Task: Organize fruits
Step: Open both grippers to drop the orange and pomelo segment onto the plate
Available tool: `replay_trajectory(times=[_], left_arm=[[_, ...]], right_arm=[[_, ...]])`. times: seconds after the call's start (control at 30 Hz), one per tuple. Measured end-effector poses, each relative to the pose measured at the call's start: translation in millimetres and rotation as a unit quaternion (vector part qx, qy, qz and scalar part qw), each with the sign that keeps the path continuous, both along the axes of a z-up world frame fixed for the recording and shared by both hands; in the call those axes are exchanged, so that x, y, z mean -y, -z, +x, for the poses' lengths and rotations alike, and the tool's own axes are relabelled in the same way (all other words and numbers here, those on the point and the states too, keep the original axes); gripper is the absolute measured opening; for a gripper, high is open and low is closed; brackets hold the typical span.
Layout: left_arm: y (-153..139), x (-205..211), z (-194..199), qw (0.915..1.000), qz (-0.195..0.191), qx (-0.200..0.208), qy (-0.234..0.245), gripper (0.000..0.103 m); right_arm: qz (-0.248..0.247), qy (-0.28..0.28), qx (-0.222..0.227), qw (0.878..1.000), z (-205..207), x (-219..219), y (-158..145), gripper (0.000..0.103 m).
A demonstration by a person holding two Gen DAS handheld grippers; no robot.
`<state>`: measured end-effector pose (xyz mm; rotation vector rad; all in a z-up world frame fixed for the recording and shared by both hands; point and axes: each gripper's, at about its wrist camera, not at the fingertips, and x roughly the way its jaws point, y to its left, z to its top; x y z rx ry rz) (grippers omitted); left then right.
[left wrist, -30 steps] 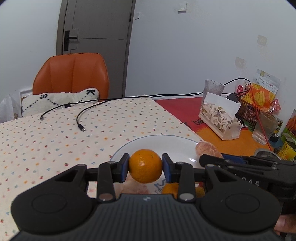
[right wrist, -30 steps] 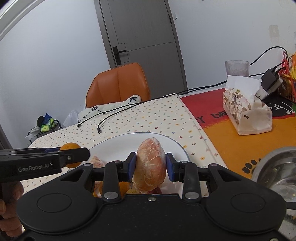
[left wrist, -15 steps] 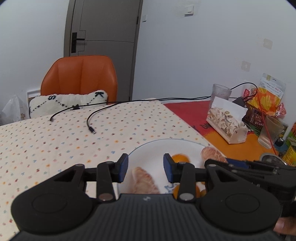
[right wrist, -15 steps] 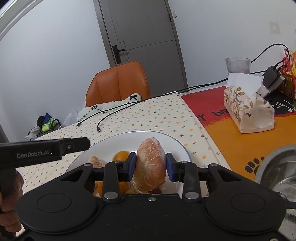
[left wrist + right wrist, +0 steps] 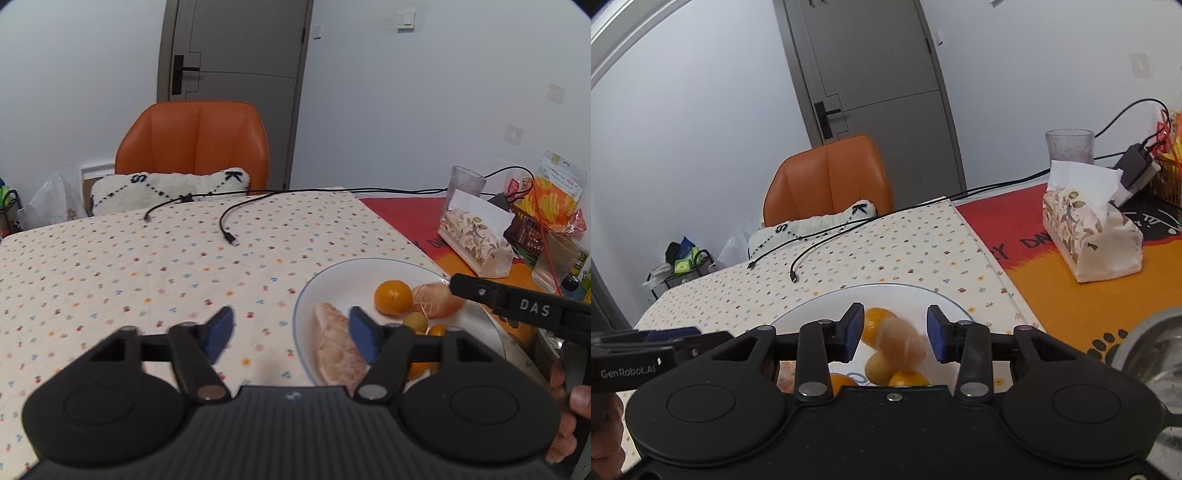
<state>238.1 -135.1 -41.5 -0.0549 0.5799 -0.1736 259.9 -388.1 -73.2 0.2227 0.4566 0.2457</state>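
Dotted tablecloth [image 5: 155, 266] bears a white plate [image 5: 354, 271] with an orange [image 5: 393, 297] and peeled segments. My left gripper [image 5: 291, 334] has just been opening, nothing between its jaws. My right gripper [image 5: 895, 334] has also just been opening, its jaws clear of a blurred peeled fruit [image 5: 902, 345] between them.

**Colours on your table**

You have a white plate [image 5: 332, 275] with a thin blue rim holding an orange mandarin [image 5: 392, 297] and pale pink peeled segments [image 5: 334, 349]. Your cream tablecloth [image 5: 147, 266] carries small multicoloured dots. Beyond it sit an orange chair [image 5: 195, 142], a leaf-patterned tissue pack [image 5: 474, 236] and a red-and-orange mat [image 5: 1052, 295].
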Motion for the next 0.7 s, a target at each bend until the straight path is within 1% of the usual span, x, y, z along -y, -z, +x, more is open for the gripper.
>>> replay_trajectory(times=[0.03, 0.07, 0.23, 0.43, 0.57, 0.7], left_arm=[[-1, -2, -2, 1.0000, 0.001, 0.003, -0.005, 0.080], [-2, -4, -5, 0.9999, 0.002, 0.007, -0.009, 0.082], [-7, -17, -16, 0.9997, 0.001, 0.010, -0.020, 0.084], [-14, -32, -31, 0.9992, -0.003, 0.017, -0.035, 0.091], [-17, -40, -42, 0.9989, -0.003, 0.018, -0.042, 0.093], [-18, -47, -50, 0.9988, -0.003, 0.010, -0.048, 0.095]], right_arm=[[0.002, 0.001, 0.000, 1.000, -2, 1, 0, 0.039], [0.003, 0.002, -0.001, 1.000, -3, 2, -1, 0.039], [0.012, 0.004, -0.010, 1.000, -11, 4, -1, 0.039], [0.011, -0.002, -0.013, 1.000, -25, -1, -6, 0.040], [0.007, -0.012, -0.008, 1.000, -35, -8, -11, 0.049], [0.000, -0.024, -0.003, 1.000, -45, -17, -17, 0.053]])
